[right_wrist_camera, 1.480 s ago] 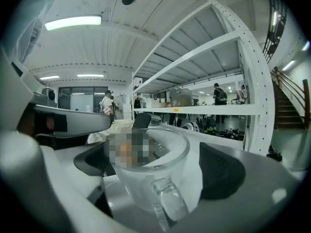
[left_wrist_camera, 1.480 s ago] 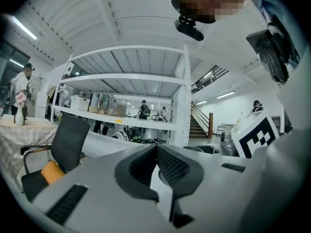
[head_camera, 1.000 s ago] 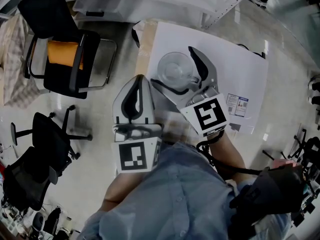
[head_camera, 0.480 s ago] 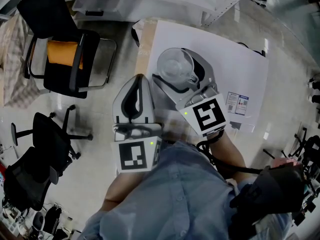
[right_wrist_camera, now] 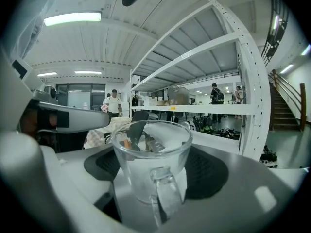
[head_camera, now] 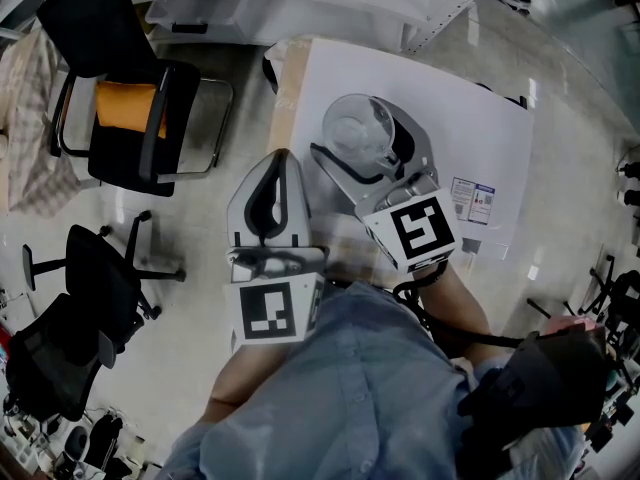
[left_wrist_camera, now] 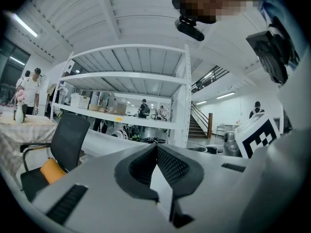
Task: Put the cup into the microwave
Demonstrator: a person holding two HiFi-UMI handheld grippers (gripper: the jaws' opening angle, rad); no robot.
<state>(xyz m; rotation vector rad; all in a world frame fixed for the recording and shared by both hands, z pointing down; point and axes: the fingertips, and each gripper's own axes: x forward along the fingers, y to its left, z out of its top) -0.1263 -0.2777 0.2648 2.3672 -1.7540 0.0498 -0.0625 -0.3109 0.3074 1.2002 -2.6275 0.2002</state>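
Note:
A clear glass cup with a handle is over the white table; whether it rests on it I cannot tell. My right gripper has just been closing and now stands shut on the cup, one jaw on each side. In the right gripper view the cup fills the space between the black pads, handle toward the camera. My left gripper hangs left of the table, shut and empty; its pads meet. No microwave is in view.
A black office chair with an orange cushion stands at the left, another black chair below it. A printed label lies on the table's near right. White shelving rises ahead, with people far behind it.
The right gripper's jaws went from wide around the cup to closed on its sides. Cup and gripper shifted slightly toward the far side. The left gripper kept still.

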